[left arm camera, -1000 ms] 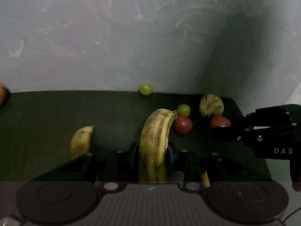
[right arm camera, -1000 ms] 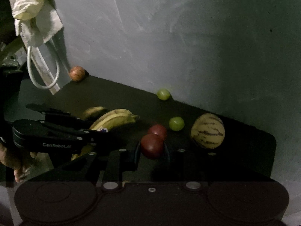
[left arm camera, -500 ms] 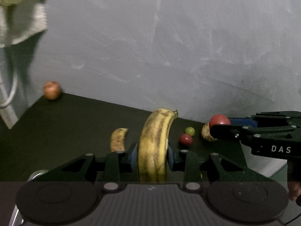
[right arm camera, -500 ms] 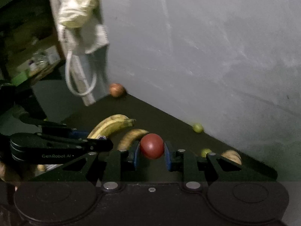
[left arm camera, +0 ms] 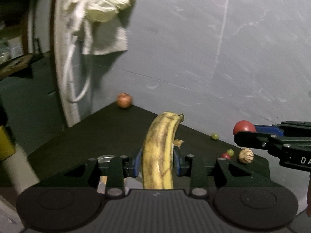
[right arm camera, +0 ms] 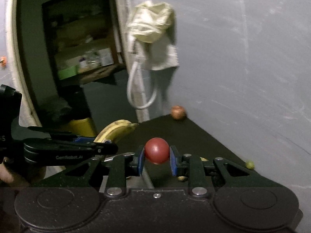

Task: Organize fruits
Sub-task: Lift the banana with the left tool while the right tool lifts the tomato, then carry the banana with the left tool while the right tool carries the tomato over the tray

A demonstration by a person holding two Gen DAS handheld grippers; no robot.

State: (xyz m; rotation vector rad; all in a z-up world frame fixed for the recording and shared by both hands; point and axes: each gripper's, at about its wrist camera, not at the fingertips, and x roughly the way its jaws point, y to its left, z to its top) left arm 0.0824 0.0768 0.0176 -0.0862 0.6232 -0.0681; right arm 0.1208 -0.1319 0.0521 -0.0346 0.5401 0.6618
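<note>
The left tongs [left arm camera: 156, 164] grip a banana [left arm camera: 159, 153] lengthwise, pointing up-frame; the right tongs [right arm camera: 157, 161] hold a red fruit [right arm camera: 157, 153] above the bench [left arm camera: 97, 134].

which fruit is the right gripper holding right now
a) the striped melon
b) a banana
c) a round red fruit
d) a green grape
c: the right gripper is shut on the round red fruit, pinched between its blue pads, while the left gripper holds the banana.

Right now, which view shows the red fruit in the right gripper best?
Right wrist: the round red fruit sits centred, whole, clamped between the right gripper's blue pads. Left wrist shows the same fruit only small at the frame's right edge, its lower part hidden behind a finger.
</note>
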